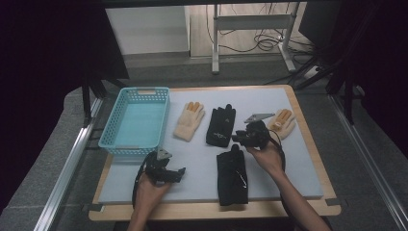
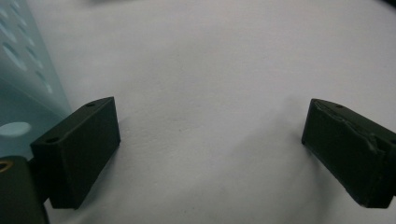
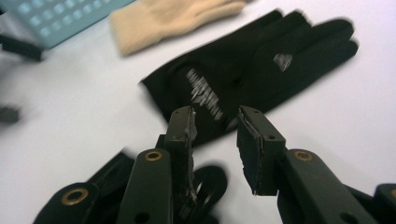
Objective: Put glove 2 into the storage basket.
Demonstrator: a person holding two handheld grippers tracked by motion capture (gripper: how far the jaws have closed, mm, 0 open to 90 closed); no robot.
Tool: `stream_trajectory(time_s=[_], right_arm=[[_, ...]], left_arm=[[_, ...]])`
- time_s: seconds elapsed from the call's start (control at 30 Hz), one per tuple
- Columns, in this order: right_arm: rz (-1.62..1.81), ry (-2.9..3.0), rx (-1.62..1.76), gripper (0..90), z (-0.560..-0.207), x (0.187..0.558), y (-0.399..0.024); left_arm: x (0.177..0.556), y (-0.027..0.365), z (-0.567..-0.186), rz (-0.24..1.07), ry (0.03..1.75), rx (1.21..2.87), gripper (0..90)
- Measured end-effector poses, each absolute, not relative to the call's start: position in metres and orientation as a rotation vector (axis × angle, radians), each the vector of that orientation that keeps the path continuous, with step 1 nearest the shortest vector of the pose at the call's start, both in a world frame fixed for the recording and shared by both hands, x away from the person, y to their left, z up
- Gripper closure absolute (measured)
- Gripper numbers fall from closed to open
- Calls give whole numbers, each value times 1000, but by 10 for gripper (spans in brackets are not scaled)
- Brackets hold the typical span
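Four gloves lie on the white mat (image 1: 192,159). A cream glove (image 1: 188,120) and a black glove (image 1: 221,126) are side by side at the middle. A second cream glove (image 1: 283,122) lies at the right, and a second black glove (image 1: 232,178) near the front. My right gripper (image 1: 236,137) hovers between the two black gloves, its jaws partly open and empty. In the right gripper view, my right gripper (image 3: 217,126) points at the far black glove (image 3: 252,79). My left gripper (image 1: 177,172) rests low at the front left. In the left gripper view, my left gripper (image 2: 210,140) is wide open over bare mat.
A light blue perforated basket (image 1: 118,139) stands at the mat's left, just beyond my left gripper, and its wall (image 2: 23,93) shows in the left gripper view. The wooden table edge (image 1: 317,144) frames the mat. A metal stand (image 1: 216,43) and cables lie on the floor behind.
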State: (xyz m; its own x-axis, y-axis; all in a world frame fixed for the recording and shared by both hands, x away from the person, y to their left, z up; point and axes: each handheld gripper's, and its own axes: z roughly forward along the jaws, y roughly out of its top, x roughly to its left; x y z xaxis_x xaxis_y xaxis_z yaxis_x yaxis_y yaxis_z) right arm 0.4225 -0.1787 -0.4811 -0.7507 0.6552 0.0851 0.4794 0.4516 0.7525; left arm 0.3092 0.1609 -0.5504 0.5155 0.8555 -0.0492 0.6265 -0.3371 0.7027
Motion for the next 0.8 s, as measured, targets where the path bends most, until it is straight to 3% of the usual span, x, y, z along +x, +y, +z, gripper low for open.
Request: stream_trajectory(time_s=[0.33, 0.37, 0.6, 0.77, 0.8], right_arm=[[1115, 2470, 982, 657, -490, 480, -149], [1104, 2471, 984, 600, -493, 488, -144], [1058, 2464, 995, 449, -507, 504, -128], [962, 2487, 966, 459, -520, 510, -118], [980, 2487, 964, 549, -522, 511, -118]], left_arm=[[309, 161, -550, 433, 1201, 2087, 48], [309, 161, -550, 433, 1201, 2085, 48], [309, 161, -550, 434, 1201, 2085, 48], [309, 161, -550, 435, 1200, 2085, 48], [309, 161, -550, 435, 1201, 2085, 48]])
